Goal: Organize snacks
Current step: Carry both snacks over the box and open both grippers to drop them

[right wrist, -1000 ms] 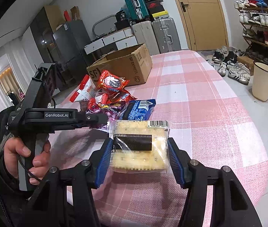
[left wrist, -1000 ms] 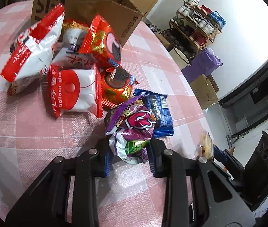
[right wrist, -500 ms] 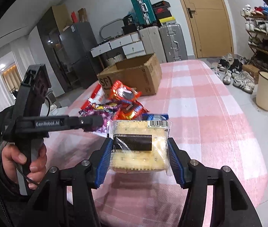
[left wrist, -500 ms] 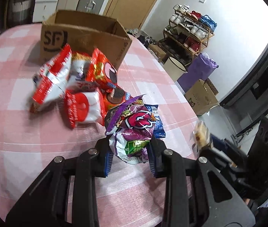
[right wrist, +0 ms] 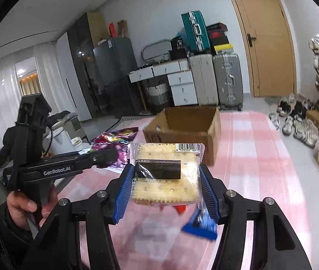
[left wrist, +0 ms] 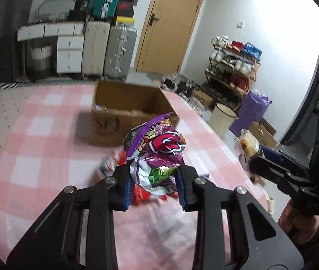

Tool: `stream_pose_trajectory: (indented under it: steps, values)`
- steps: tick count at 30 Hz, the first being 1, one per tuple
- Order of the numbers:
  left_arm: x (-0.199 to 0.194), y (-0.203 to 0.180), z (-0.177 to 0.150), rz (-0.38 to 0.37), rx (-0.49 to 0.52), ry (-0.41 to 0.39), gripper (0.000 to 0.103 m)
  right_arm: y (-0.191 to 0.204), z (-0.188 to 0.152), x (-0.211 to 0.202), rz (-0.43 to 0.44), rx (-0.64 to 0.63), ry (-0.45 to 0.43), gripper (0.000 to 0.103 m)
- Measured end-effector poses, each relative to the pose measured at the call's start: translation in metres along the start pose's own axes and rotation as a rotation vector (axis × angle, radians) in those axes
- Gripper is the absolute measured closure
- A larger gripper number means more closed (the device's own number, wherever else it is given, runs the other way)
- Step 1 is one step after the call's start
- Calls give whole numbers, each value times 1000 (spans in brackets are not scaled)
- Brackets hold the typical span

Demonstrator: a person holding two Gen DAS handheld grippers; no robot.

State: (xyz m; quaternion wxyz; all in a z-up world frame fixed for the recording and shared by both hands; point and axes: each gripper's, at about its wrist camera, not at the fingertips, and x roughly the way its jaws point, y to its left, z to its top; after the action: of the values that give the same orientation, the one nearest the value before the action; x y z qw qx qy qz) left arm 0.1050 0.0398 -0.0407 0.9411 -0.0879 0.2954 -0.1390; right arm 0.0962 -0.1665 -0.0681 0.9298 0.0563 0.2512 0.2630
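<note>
My left gripper (left wrist: 154,186) is shut on a crinkled purple snack bag (left wrist: 157,150) and holds it high above the pink checked table (left wrist: 42,139). My right gripper (right wrist: 166,189) is shut on a clear pack of crackers (right wrist: 166,171) with a barcode, also raised off the table. An open cardboard box (left wrist: 127,110) stands at the far side, ahead of both grippers, and shows as the cardboard box (right wrist: 186,126) in the right wrist view. Below the purple bag, red snack packets (left wrist: 118,159) lie blurred and mostly hidden. A blue packet (right wrist: 201,225) lies under the crackers.
A person's hand (right wrist: 22,204) grips the left gripper's handle (right wrist: 35,148). Off the table's right edge stand a cream bin (left wrist: 223,119), a purple bag (left wrist: 251,110) and a shoe rack (left wrist: 233,67). Suitcases (left wrist: 107,49) and a door (left wrist: 170,22) are behind the box.
Both grippers have risen and tilted up with their packs, so the box's open top and the room now show. The snack pile has dropped below and behind the purple bag.
</note>
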Motion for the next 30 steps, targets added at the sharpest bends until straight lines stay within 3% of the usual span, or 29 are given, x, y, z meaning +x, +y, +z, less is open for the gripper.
stream_pose_trajectory:
  steps: [13,19,30]
  values:
    - [-14,26,76,10,26,-45,75,26,87,45,64,-76,-49,45]
    - [16,38,115,4,12,-16,75,24,119,74,50,-102,-38,45]
    - [101,45,188,28,27,21,75,-22,175,141,23,-51,-12,45]
